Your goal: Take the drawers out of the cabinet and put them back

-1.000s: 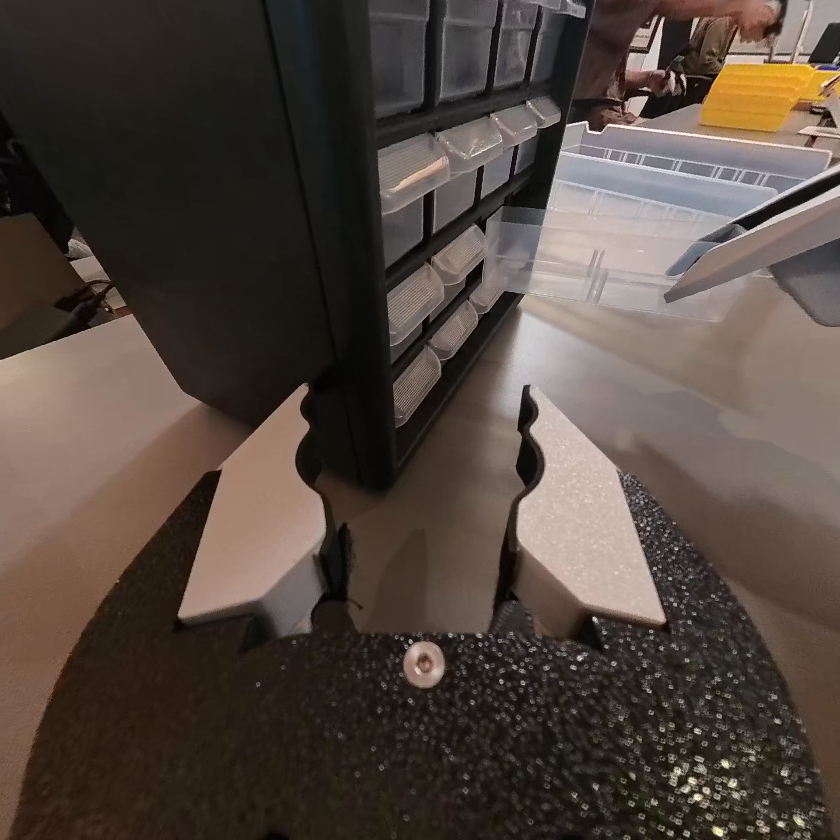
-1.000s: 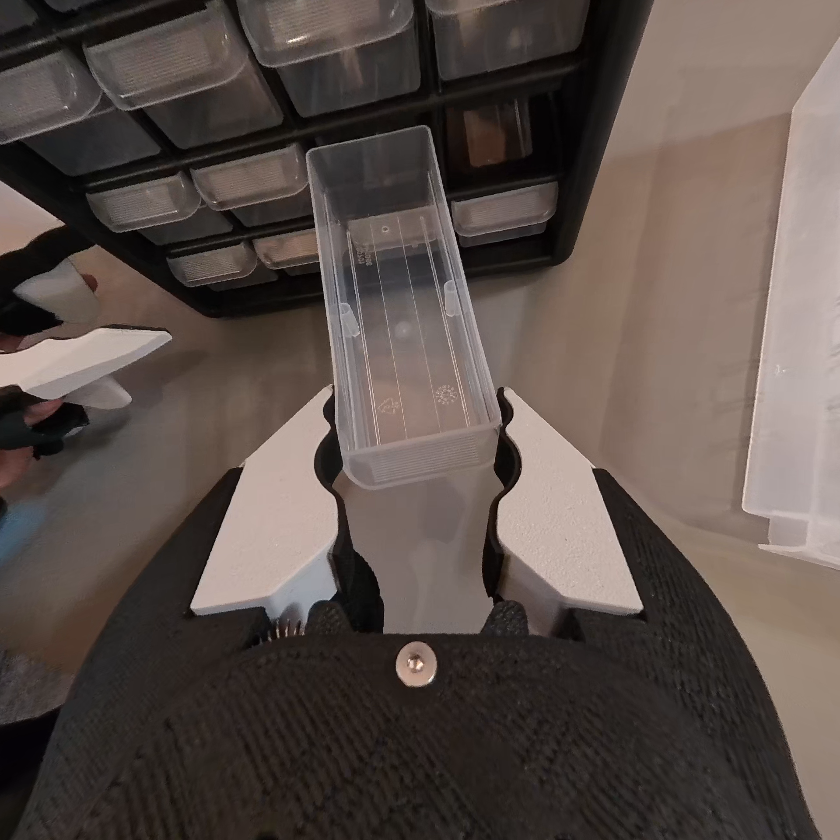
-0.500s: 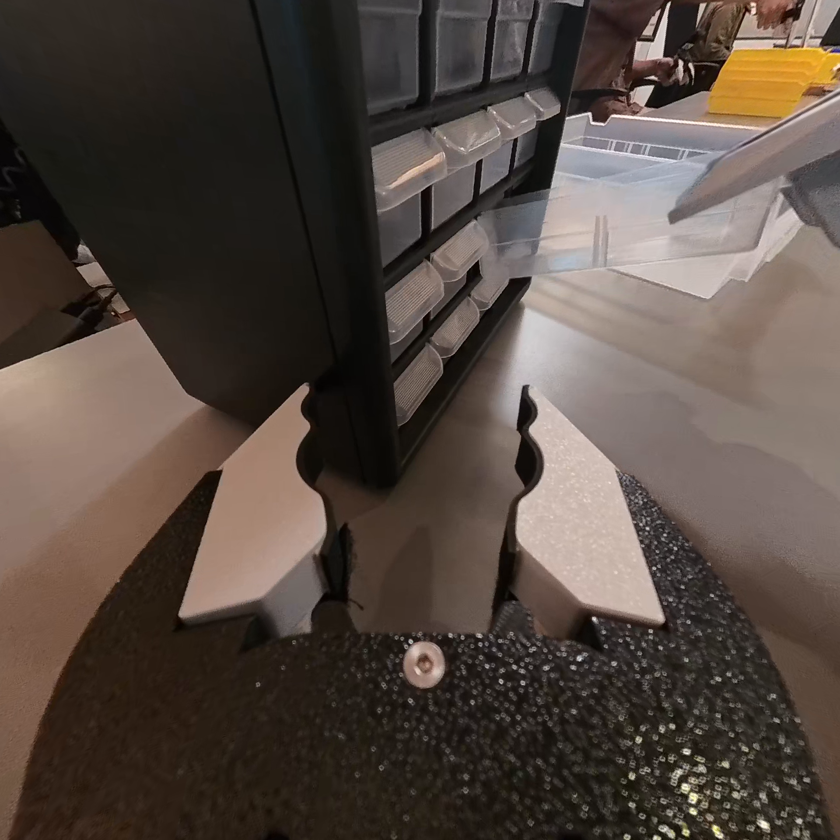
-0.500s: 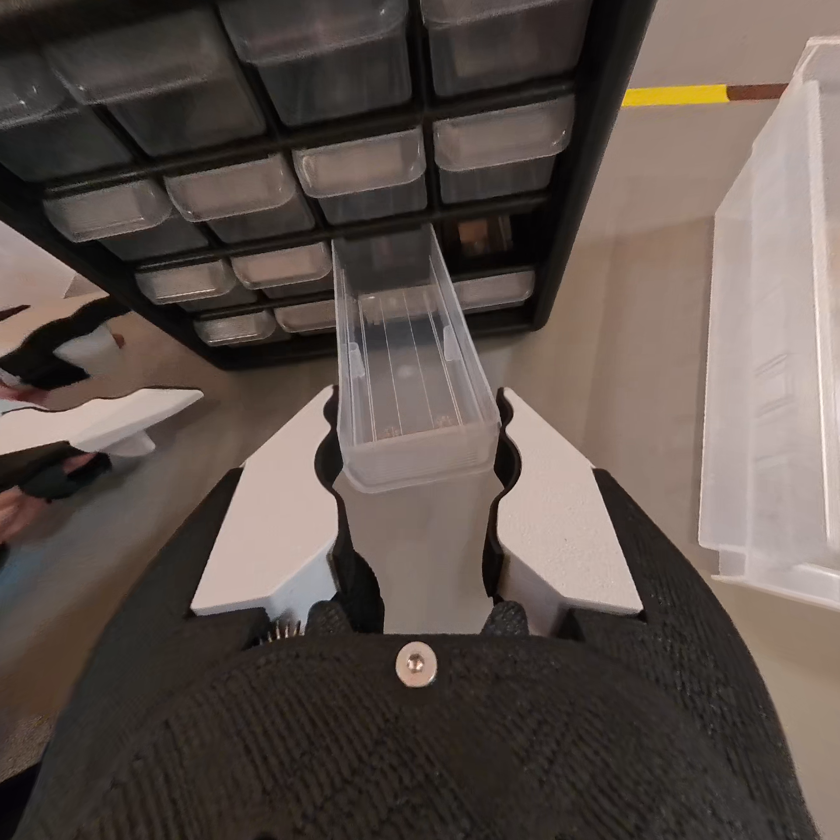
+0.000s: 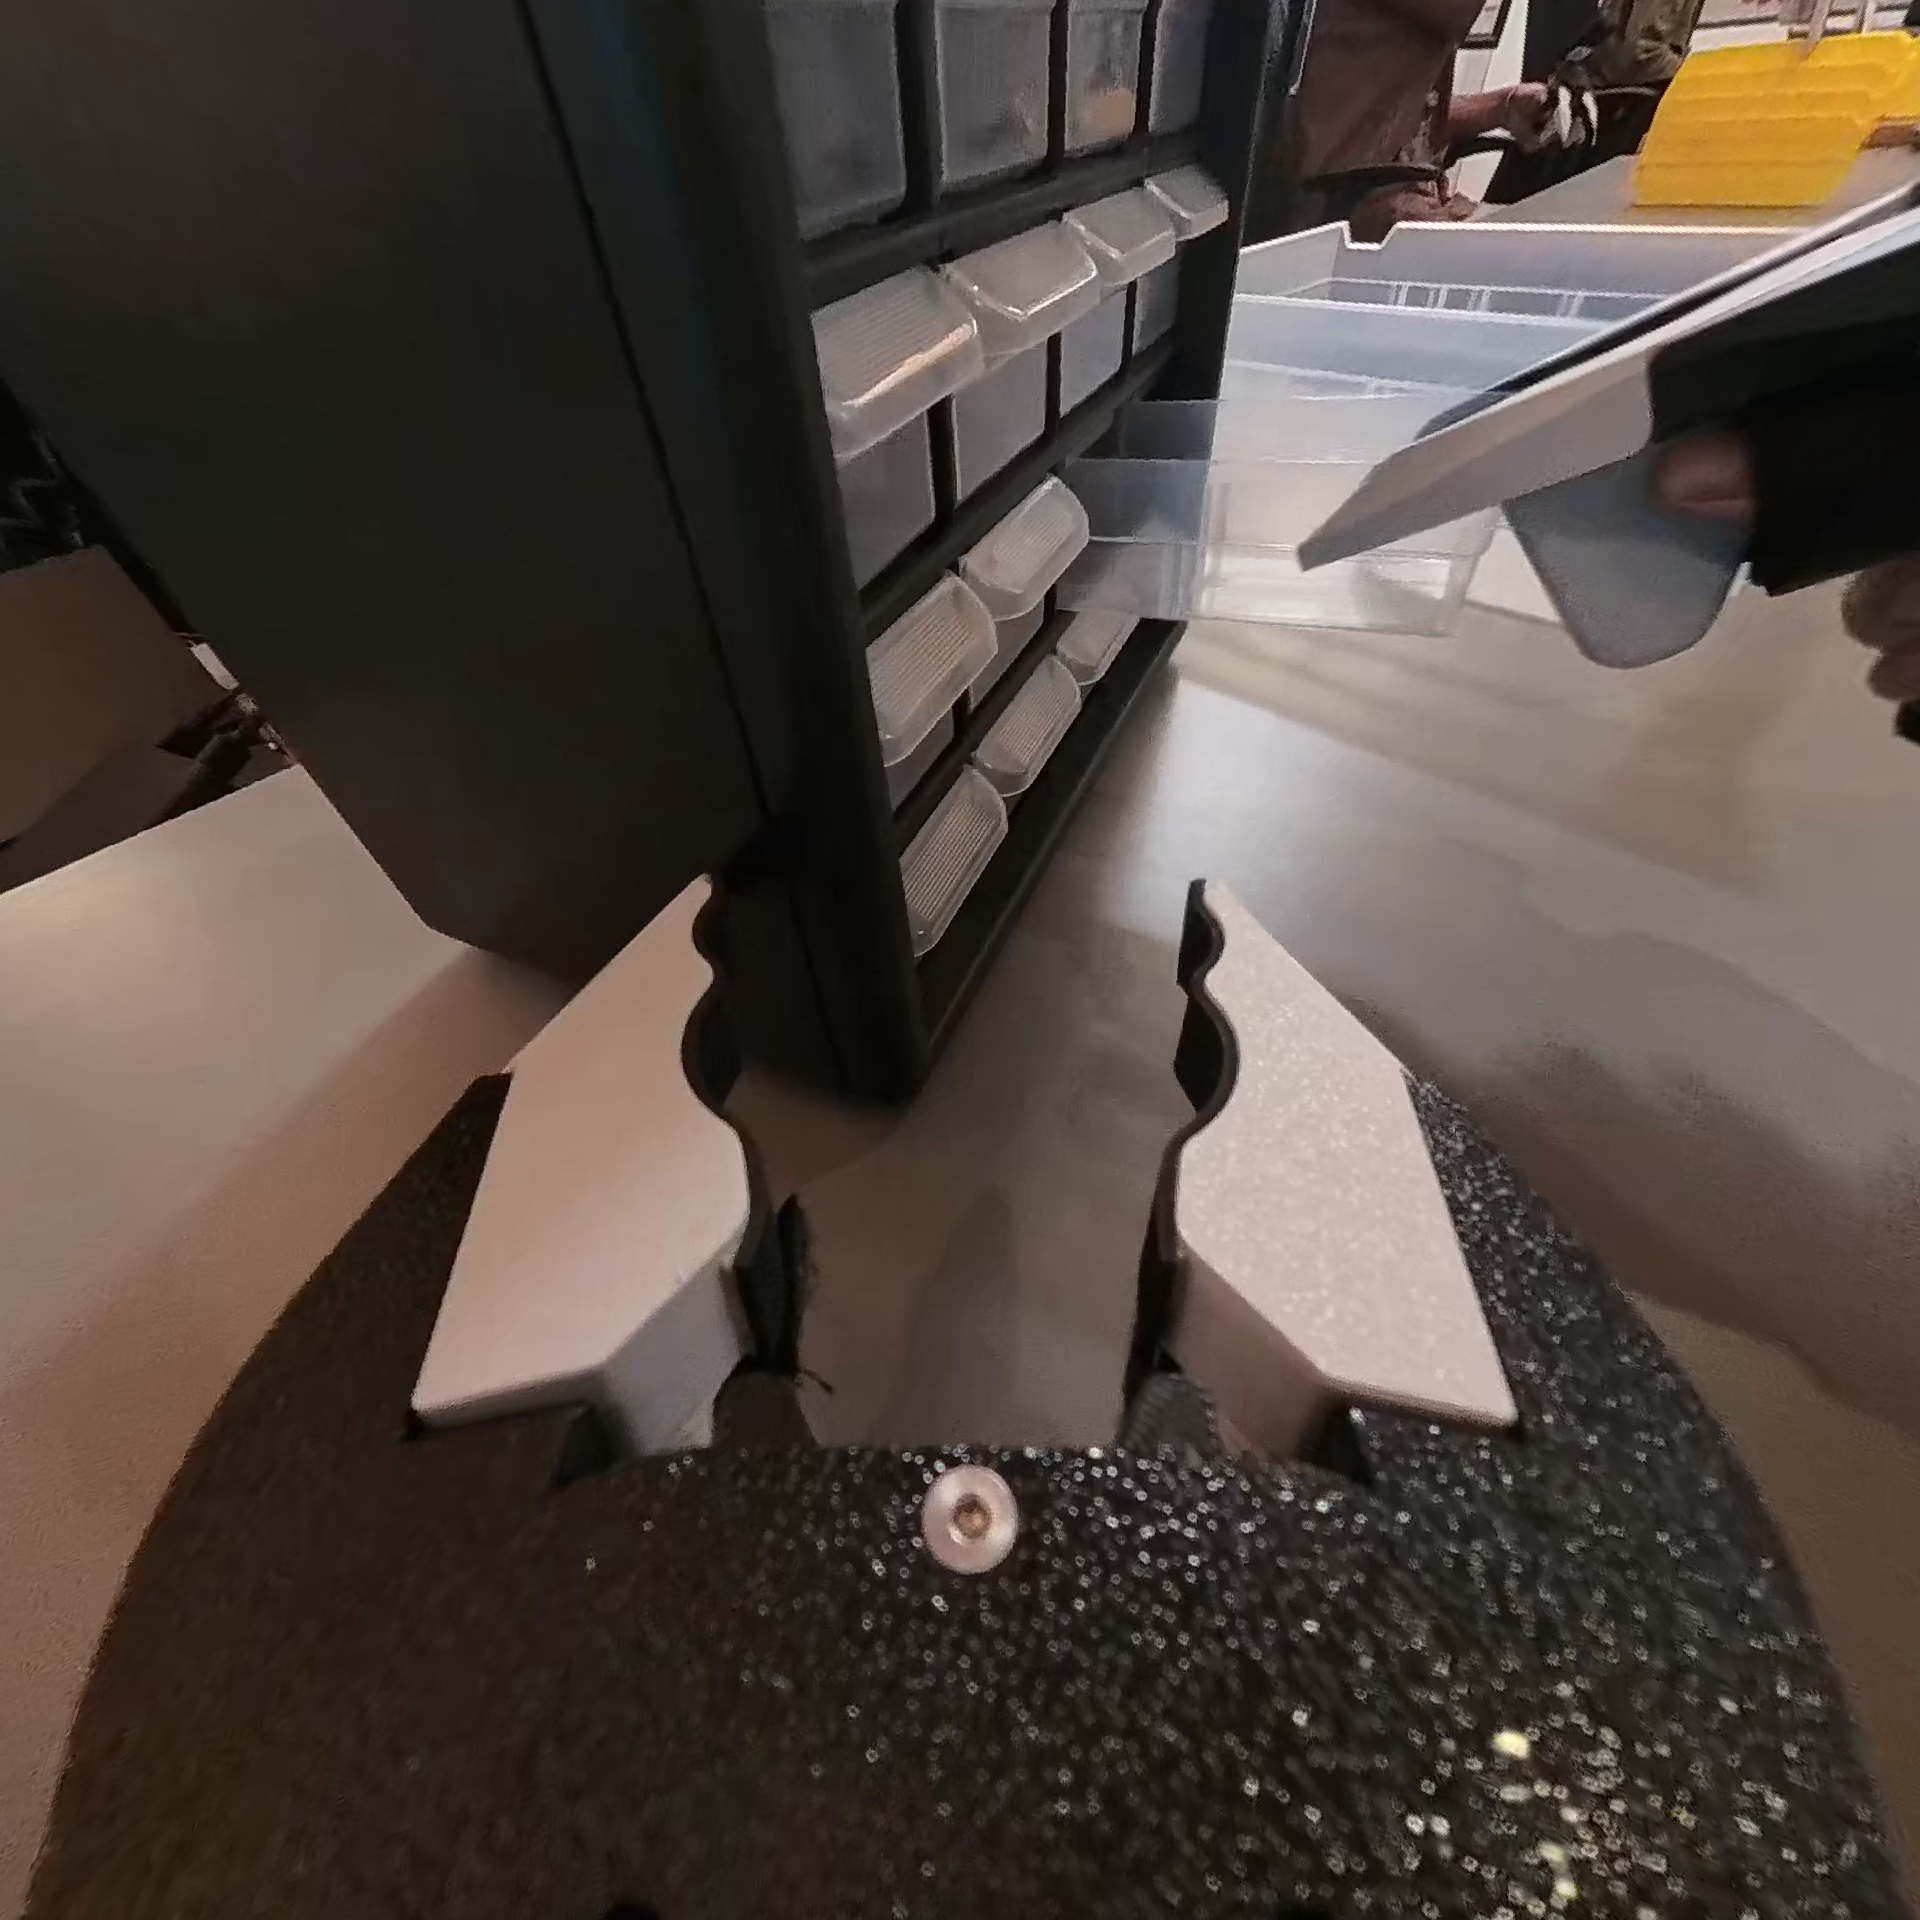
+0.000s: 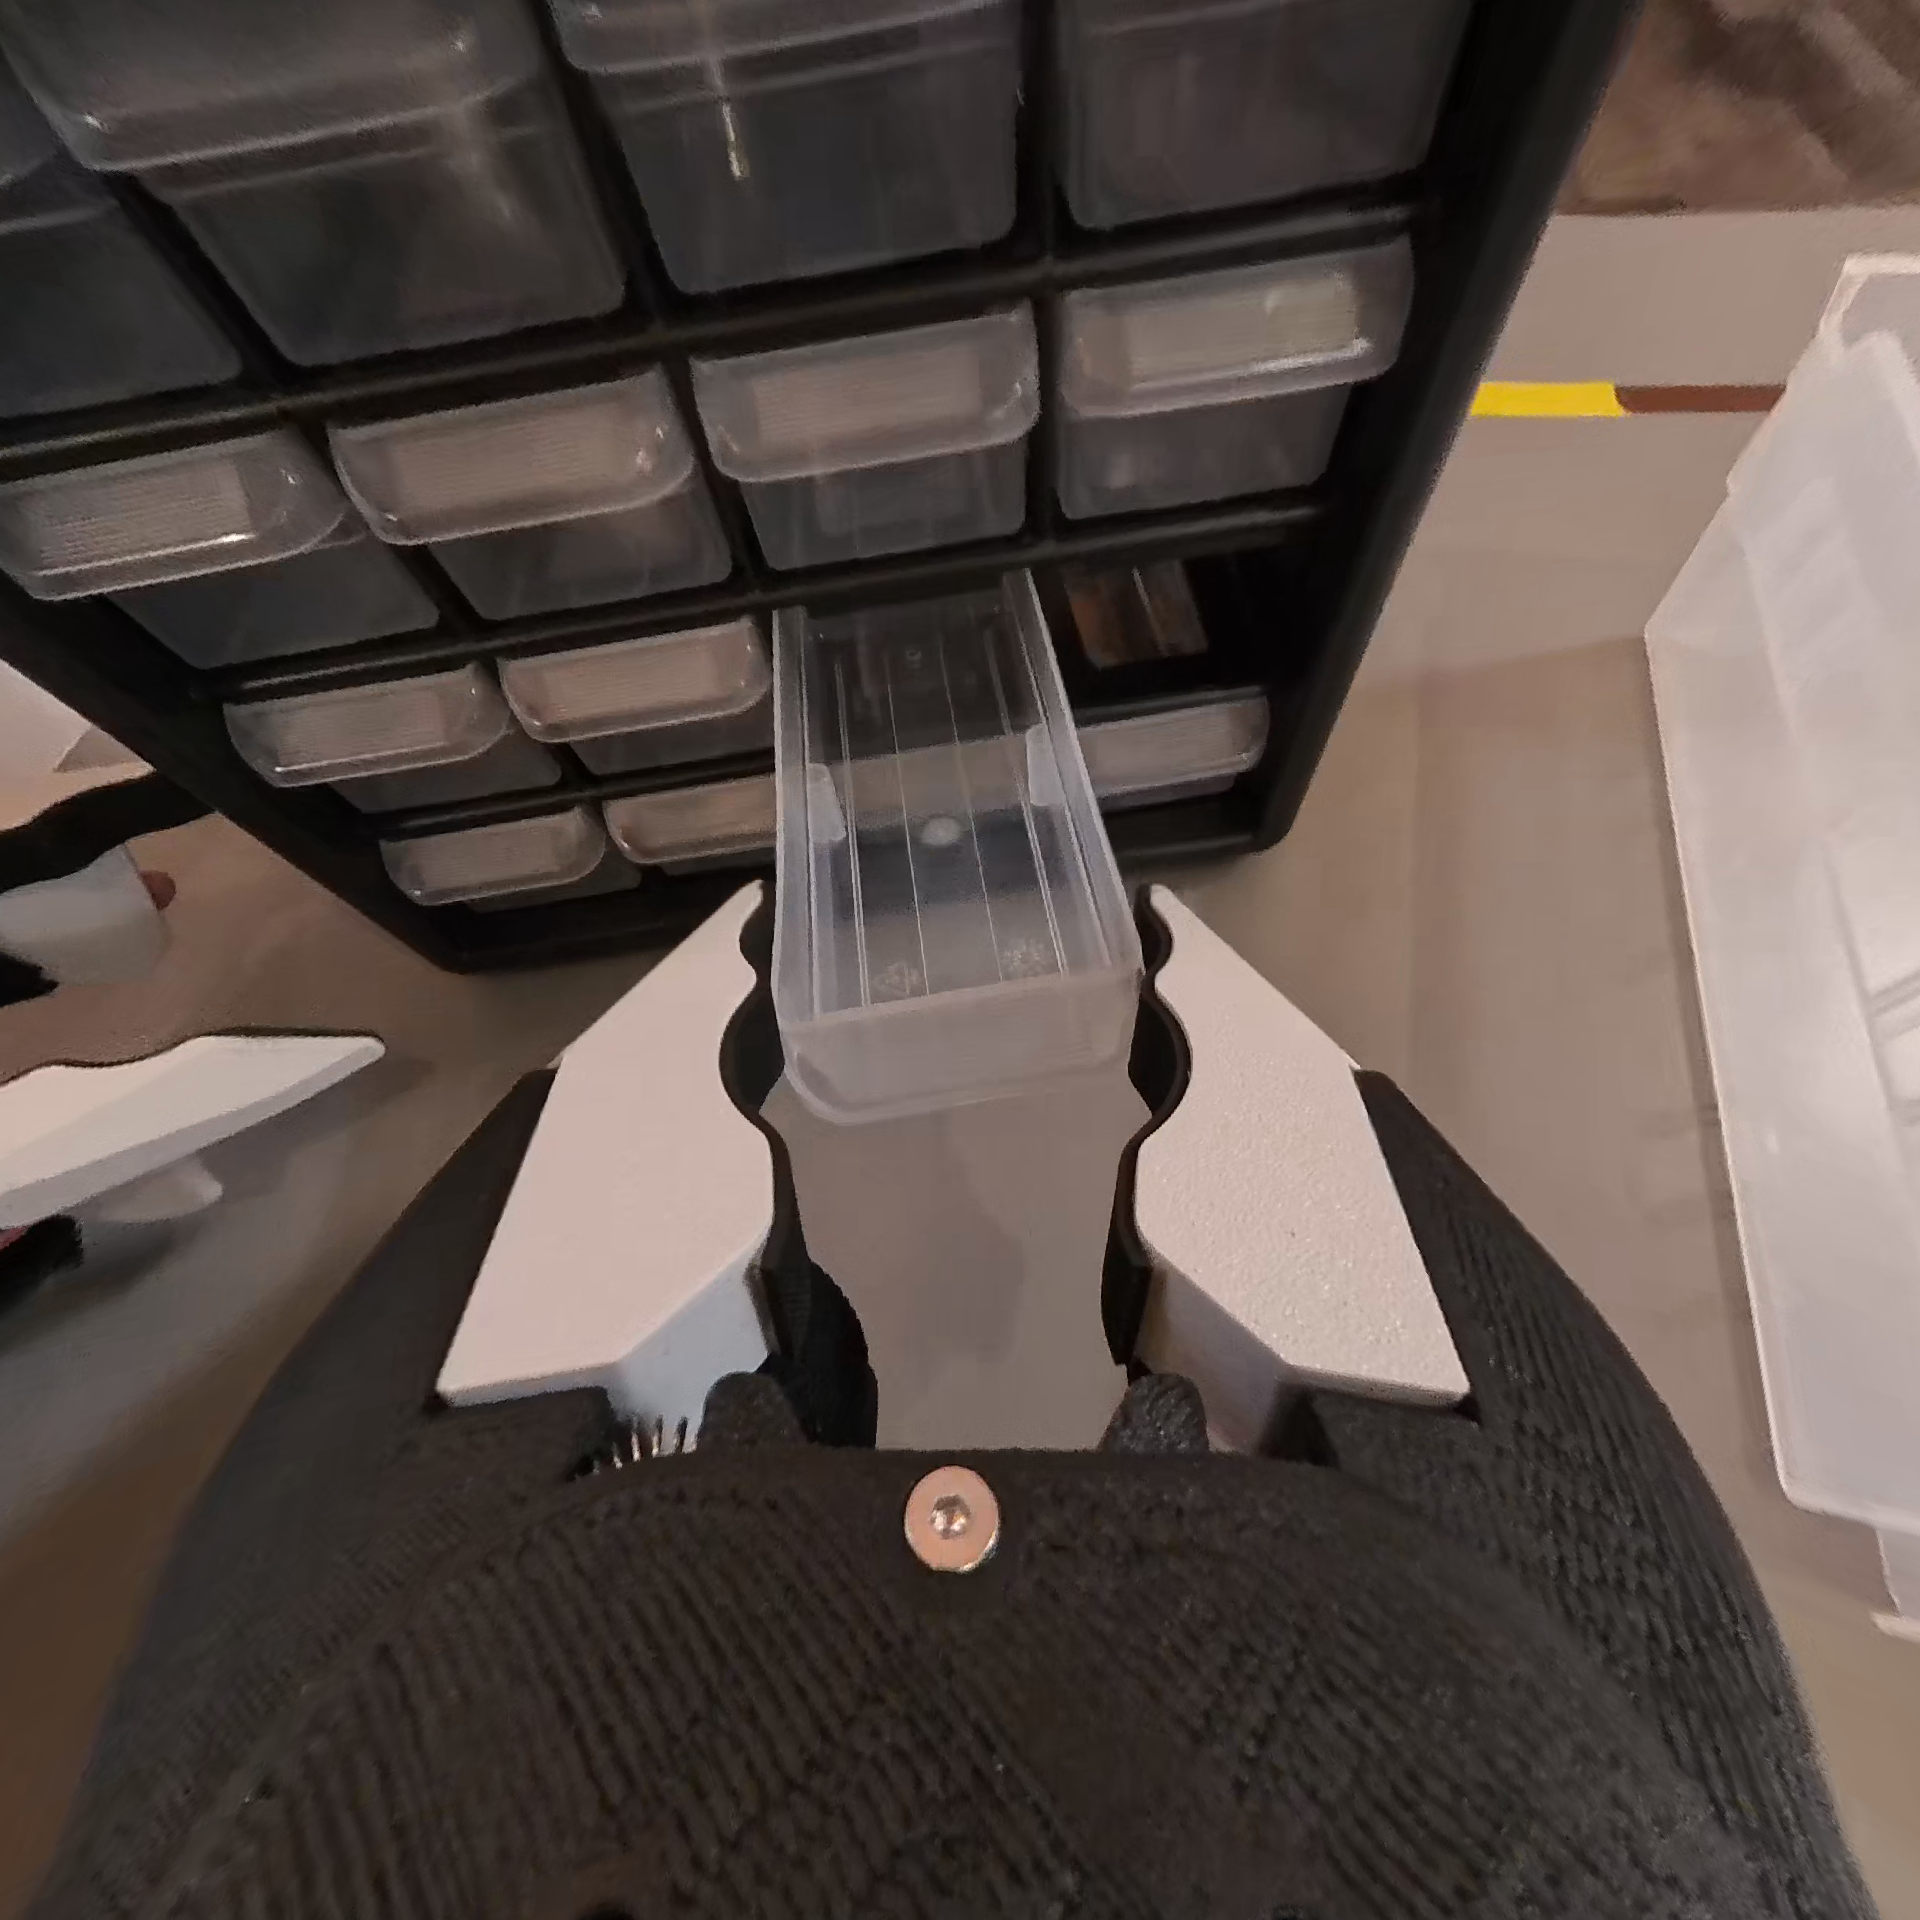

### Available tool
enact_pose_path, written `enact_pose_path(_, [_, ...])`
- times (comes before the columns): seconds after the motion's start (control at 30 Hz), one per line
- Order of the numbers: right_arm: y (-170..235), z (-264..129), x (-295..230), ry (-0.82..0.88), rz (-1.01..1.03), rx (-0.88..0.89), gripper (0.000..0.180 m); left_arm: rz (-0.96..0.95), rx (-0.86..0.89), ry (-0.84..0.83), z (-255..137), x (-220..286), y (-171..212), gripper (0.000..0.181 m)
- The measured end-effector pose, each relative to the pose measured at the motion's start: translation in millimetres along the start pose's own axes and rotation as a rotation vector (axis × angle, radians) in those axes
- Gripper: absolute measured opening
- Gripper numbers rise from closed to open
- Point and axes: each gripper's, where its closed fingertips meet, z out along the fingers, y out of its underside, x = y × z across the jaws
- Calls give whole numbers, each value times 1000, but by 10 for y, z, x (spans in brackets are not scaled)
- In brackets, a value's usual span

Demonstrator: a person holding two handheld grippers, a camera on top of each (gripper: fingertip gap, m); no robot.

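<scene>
The black cabinet (image 6: 1475, 436) stands upright on the worktop (image 6: 1455, 935), its grid holding clear plastic drawers. One clear, empty drawer (image 6: 951, 883) projects from a slot in the third row from the bottom, its rear end inside the slot, its front end clamped in the right claw (image 6: 951, 1003).

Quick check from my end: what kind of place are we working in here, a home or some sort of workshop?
Probably a workshop or lab, not a home. A black small-parts cabinet full of clear drawers stands on a plain beige table, stacked yellow storage bins sit on a farther bench, and yellow floor tape shows behind.
</scene>
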Motion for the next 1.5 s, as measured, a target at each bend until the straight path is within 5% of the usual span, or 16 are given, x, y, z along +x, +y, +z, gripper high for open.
enact_pose_path(0.3, [-219, 403, -75, -79, -25, 128, 67, 18, 1, -12, 1, -14, 9, 81])
enact_pose_path(0.47, [-206, 319, -193, -156, -81, 222, 88, 16, -1, -8, -4, -17, 18, 80])
enact_pose_path(0.57, [-42, 157, -139, -147, -94, 248, 72, 0, 8, -8, -4, -27, 15, 79])
enact_pose_path(0.7, [53, 109, -96, -126, -112, 267, 23, 11, 8, -18, 8, -41, 36, 77])
enact_pose_path(0.8, [-9, 217, -97, -116, -106, 256, 13, 16, 1, -20, 9, -40, 56, 77])
enact_pose_path(1.2, [-198, 658, -172, -124, -191, 266, 7, 8, 16, -24, -7, -47, 36, 73])
enact_pose_path(1.5, [-355, 291, 951, 275, -144, 415, 9, -13, 60, -96, -57, -154, -17, 76])
